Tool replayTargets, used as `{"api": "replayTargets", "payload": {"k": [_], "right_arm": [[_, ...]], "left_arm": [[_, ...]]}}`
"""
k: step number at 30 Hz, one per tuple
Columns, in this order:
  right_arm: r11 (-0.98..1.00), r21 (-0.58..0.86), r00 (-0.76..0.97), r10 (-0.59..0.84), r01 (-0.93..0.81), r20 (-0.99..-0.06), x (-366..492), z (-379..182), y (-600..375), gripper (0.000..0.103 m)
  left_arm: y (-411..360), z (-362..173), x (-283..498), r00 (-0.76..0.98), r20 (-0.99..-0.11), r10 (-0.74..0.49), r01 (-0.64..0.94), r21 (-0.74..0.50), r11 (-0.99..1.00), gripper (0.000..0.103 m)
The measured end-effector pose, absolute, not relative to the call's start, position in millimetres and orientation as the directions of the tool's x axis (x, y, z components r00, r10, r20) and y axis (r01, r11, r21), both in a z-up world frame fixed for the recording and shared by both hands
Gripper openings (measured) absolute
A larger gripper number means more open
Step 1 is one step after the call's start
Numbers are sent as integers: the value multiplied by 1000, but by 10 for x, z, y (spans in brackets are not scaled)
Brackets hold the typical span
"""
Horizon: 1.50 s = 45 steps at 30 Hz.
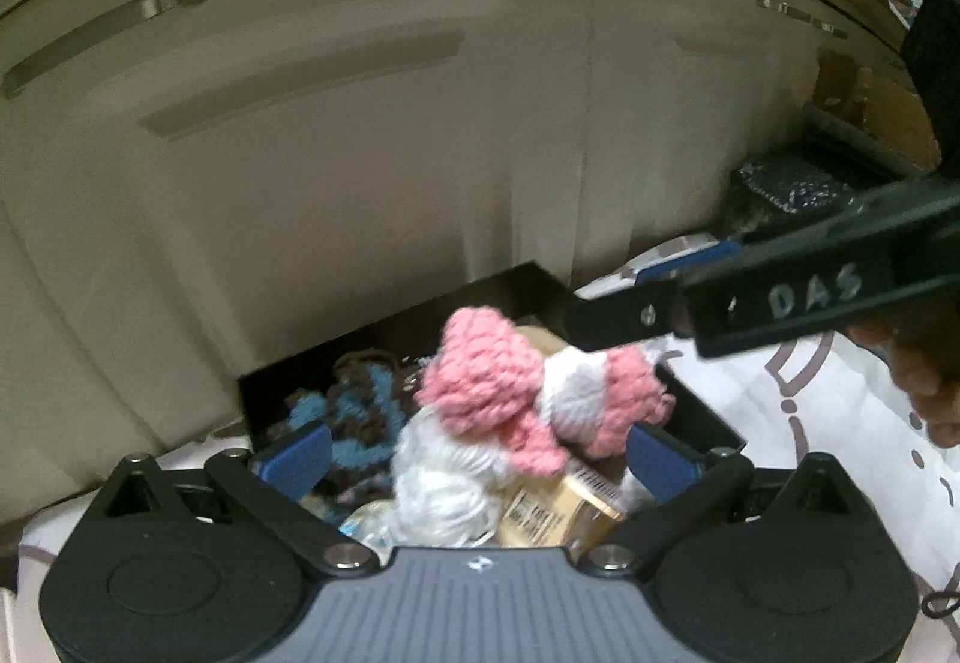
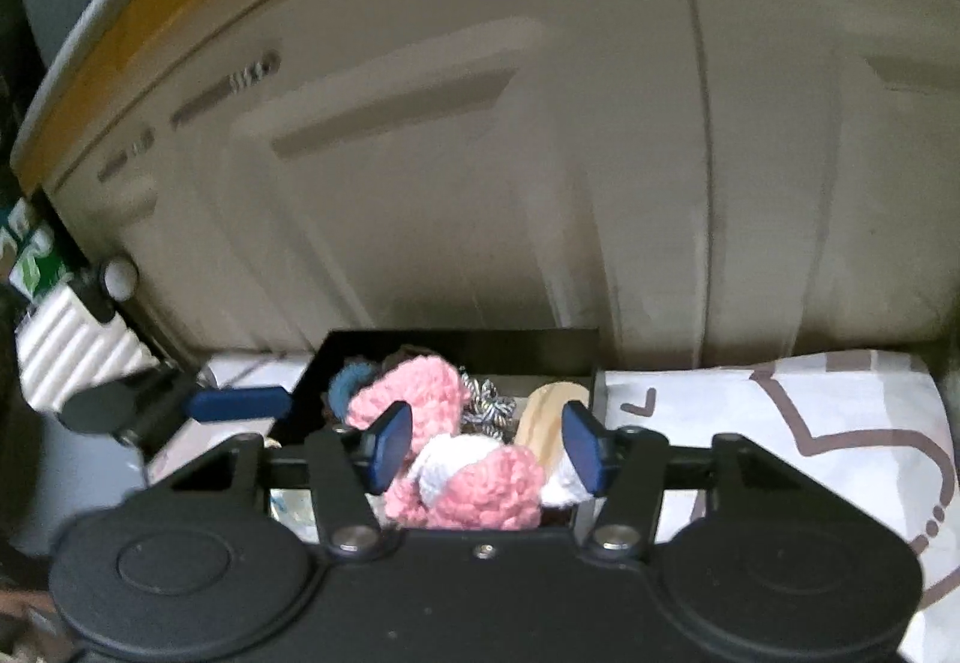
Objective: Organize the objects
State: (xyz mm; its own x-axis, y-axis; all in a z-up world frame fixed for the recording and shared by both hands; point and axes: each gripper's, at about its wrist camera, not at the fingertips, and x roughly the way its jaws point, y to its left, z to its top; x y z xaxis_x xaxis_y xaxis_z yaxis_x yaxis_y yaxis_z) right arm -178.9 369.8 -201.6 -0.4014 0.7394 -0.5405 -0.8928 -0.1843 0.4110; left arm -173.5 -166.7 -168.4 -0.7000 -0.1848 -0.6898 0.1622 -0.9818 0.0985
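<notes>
Jaws of the right gripper [image 2: 487,453] stand partly apart at the lower centre of the right wrist view, straddling a pink and white crocheted yarn piece [image 2: 474,489] that lies on top of the heap in a black open-topped box [image 2: 456,345]. Whether the blue pads [image 2: 390,447] already press on the yarn I cannot tell; a sliver of gap seems to show on each side.

Around that piece, in the same box, lie a blue and brown crocheted item [image 1: 354,411], a pale beige packet with a barcode label [image 1: 558,507] and a small black-and-white striped bow [image 2: 489,408]. The box sits on a white cloth with brown line patterns [image 2: 810,423], against cream cabinet doors [image 2: 480,153].

The left gripper [image 1: 474,456] spreads wide at the lower centre of its own view, holding nothing, with the yarn between and beyond its pads.

Judged from this, the step is taking up the yarn piece. To do it well, the right pads should close on the thick pink lobe, not a loose strand, and lift straight up so the packet stays put. The left gripper should stay clear.
</notes>
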Motion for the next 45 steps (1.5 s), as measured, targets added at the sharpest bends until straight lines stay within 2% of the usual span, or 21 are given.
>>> {"api": "replayTargets", "payload": {"k": [6,9,14,21,30,33,35,38,45], "right_arm": [[-241,260,-351,729,-935,-587,-2138,-2134,3743,56],[-234,200,-308,727,-951,-613,-2216,-2182,3770,50],[-193,215,-286,733,-958,-617,-2169,-2190,3794,46],[-69,202,-178,786,-977,-592,-2220,-2198,3825,45],[-93,246,-231,749,-965,-621,-2212,-2204,3847,47],[-75,320,-267,741,-945,-616,-2120,-2146,3831,50],[-68,360,-287,747,-930,-600,-2056,-2094,3809,59],[-64,355,-274,766,-933,-581,-2019,-1978,3768,70],[-44,318,-232,778,-947,-584,-1900,-1758,3636,83]], "left_arm": [[-1764,-1681,-1613,-688,-699,-193,168,105,-980,103],[-1767,-1725,-1607,-677,-711,-189,153,114,-982,103],[-1817,-1715,-1598,-682,-709,-183,164,96,-982,103],[-1848,-1719,-1564,-673,-714,-194,184,93,-979,103],[-1886,-1698,-1537,-656,-726,-206,216,82,-973,103],[-1898,-1671,-1536,-654,-725,-214,237,72,-969,103],[-1896,-1636,-1526,-656,-722,-219,252,65,-966,103],[-1887,-1578,-1496,-654,-719,-233,275,61,-960,103],[-1911,-1460,-1374,-628,-722,-290,362,59,-930,103]]}}
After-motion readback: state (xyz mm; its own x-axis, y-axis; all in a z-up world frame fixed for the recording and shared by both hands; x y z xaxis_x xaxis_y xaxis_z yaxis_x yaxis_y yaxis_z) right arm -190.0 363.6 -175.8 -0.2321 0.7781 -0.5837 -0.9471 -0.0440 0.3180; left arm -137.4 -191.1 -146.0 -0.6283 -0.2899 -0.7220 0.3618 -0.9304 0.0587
